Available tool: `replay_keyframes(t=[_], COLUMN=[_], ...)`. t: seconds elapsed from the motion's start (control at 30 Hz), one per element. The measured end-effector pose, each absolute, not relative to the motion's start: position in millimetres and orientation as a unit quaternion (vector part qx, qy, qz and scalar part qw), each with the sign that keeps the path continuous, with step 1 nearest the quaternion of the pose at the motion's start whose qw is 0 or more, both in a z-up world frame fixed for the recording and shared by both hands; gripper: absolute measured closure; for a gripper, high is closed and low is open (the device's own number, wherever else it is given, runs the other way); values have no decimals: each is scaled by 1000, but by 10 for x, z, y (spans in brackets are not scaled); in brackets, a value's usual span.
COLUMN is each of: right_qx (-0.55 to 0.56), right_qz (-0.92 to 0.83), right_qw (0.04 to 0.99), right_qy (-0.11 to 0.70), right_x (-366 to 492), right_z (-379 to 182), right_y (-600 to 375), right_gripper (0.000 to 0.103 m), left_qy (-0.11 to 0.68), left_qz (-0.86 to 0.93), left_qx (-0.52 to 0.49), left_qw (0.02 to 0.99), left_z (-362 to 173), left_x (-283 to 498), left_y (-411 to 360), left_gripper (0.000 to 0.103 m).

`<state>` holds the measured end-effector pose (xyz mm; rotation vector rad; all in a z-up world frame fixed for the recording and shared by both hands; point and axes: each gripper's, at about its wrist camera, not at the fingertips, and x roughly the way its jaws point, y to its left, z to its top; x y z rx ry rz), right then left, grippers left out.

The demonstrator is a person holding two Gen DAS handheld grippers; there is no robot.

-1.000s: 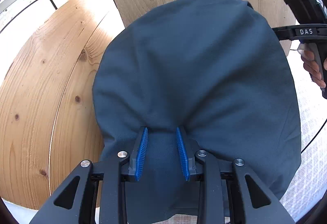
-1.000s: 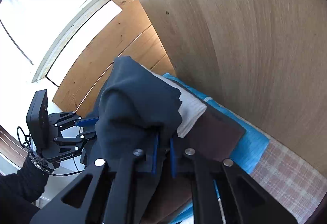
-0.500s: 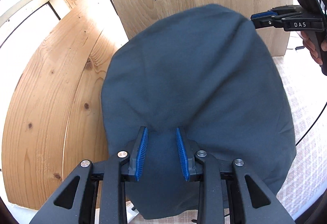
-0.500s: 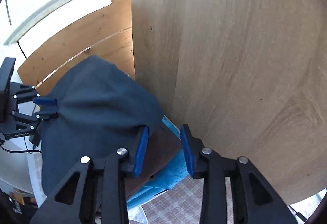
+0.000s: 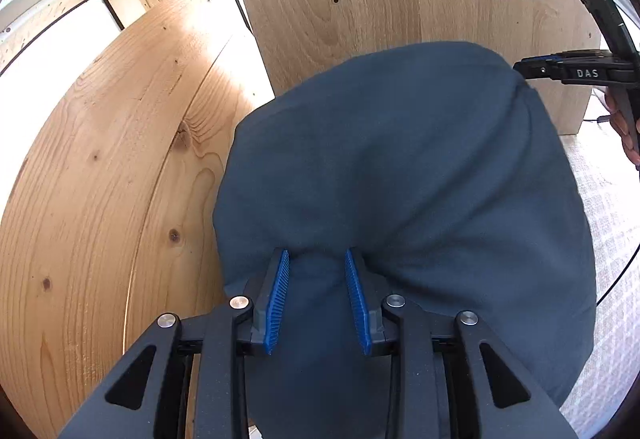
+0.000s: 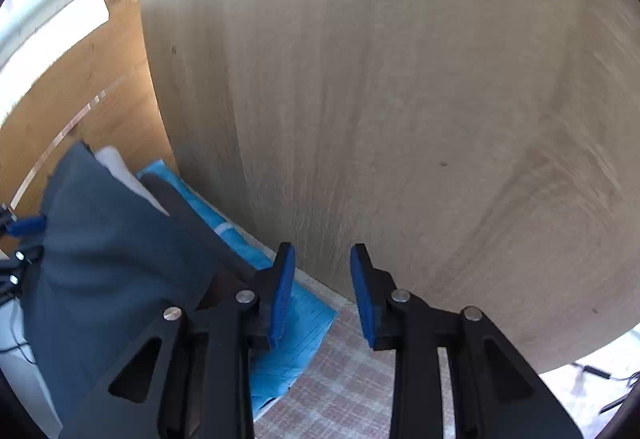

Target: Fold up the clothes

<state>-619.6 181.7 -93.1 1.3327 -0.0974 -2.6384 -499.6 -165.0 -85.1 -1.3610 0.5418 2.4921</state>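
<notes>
A dark blue garment (image 5: 400, 167) lies spread in front of my left gripper (image 5: 316, 253), whose blue pads are shut on a bunched fold at its near edge. In the right wrist view the same garment (image 6: 112, 259) drapes over a stack of folded clothes, and the left gripper's blue fingertips (image 6: 28, 225) show at its left edge. My right gripper (image 6: 322, 251) hovers to the right of the stack. Its jaws are closing with nothing between them. The left wrist view shows the right gripper (image 5: 524, 67) by the garment's far right corner.
The stack holds a white piece (image 6: 120, 175), a dark brown piece (image 6: 188, 207) and a light blue piece (image 6: 296, 327) on a checked cloth surface (image 6: 352, 379). A tall pale wooden panel (image 6: 400, 119) stands right behind. Pine boards (image 5: 100, 159) rise on the left.
My right gripper has let go of the dark blue garment, opened, and swung right toward the wooden panel. The garment has dropped onto the stack. The left gripper keeps its hold.
</notes>
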Motion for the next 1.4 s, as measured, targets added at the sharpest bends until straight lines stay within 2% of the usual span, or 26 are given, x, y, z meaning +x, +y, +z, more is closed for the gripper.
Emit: replay_keyframes(t=[0.17,0.23,0.3,0.43,0.53,0.6,0.63,0.67,0.77,0.8,0.87,0.93,1.23,1.4], right_qx=[443,445,453,472,465,455,449,447,437,434,432,431,423,438], right_qz=[-883,-873,-852,-838,-836,-840,-842,-841,-843,-844,-847,-846,-852,-852], right_qw=[151,170,200,216,236,240,241,243,249,250,249,249,246,234], right_qy=[-43,-103,-167,-169,-173,-173,-176,-183,-190,-189,-186,-189,-188,-165], right_x=[-5818,-5671,-5546,-5477,-5440,-5414,-5402,-5400,-5354,-5325,-5289,-5267,-5030,-4797], right_z=[-798,-867,-1015,-1276,-1305,-1282,-1277,-1277,-1277,-1281,-1291,-1301,-1272,-1235], right_y=[1581,1573,1554,1278,1127,1059,1030,1025,1043,1063,1079,1090,1122,1194], right_gripper=[73,72,65,63,63,70,85,92,94,94,94,94,94,94], left_qy=[162,154,170,202,227,261,279,296,315,322,330,328,277,260], left_qz=[861,861,855,833,795,775,763,752,709,698,685,682,720,764], left_qx=[-455,-451,-447,-448,-471,-484,-490,-497,-534,-542,-554,-557,-538,-517], left_qw=[159,180,201,253,308,312,315,316,337,339,341,343,338,287], left_z=[-526,-417,-288,-117,-161,-228,-263,-298,-447,-488,-618,-645,-435,-313], left_x=[-4970,-4974,-4990,-5279,-5628,-5716,-5745,-5774,-5884,-5863,-5933,-5937,-5958,-6097], left_y=[-1602,-1523,-1315,-774,-286,8,123,238,463,484,517,517,302,169], left_gripper=[74,75,74,75,64,64,63,62,60,61,94,99,103,102])
